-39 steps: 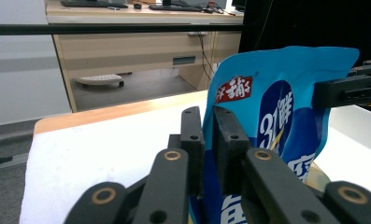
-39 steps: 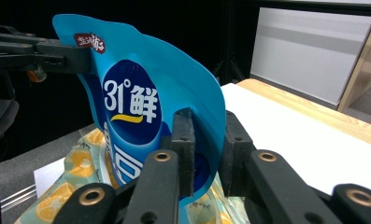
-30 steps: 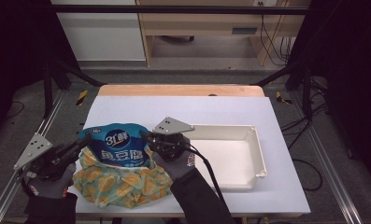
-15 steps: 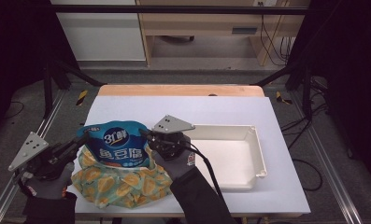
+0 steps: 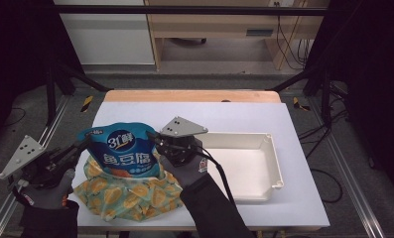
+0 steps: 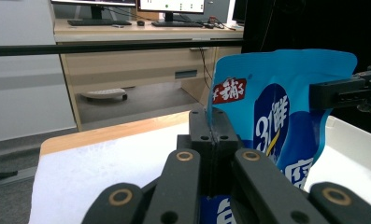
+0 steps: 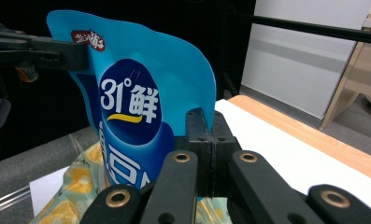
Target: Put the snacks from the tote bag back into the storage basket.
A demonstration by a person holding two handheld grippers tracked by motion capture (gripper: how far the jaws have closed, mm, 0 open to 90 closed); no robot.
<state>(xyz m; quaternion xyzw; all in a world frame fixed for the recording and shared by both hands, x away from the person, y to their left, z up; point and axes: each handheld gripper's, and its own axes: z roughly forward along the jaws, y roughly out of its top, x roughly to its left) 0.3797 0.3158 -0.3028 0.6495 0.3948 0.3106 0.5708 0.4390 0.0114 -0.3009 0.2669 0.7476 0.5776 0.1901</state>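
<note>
A blue stand-up pouch [image 5: 122,148] with white print stands upright in the mouth of a yellow-green patterned cloth bag [image 5: 130,196] at the table's front left. My left gripper [image 5: 84,144] is shut on the pouch's left top edge. My right gripper [image 5: 155,139] is shut on its right top edge. In the left gripper view the jaws [image 6: 211,128] pinch the pouch [image 6: 286,116] at its seam, and the other gripper [image 6: 342,91] holds the far side. In the right gripper view the jaws [image 7: 206,126] clamp the pouch [image 7: 131,102].
A white rectangular tray [image 5: 244,168] lies just right of the right gripper, with nothing in it. The white table top [image 5: 224,116] has a wooden strip along its far edge. Metal rails run down both sides of the table.
The pouch has risen a little out of the cloth bag, held by both grippers. The left gripper has drifted slightly left.
</note>
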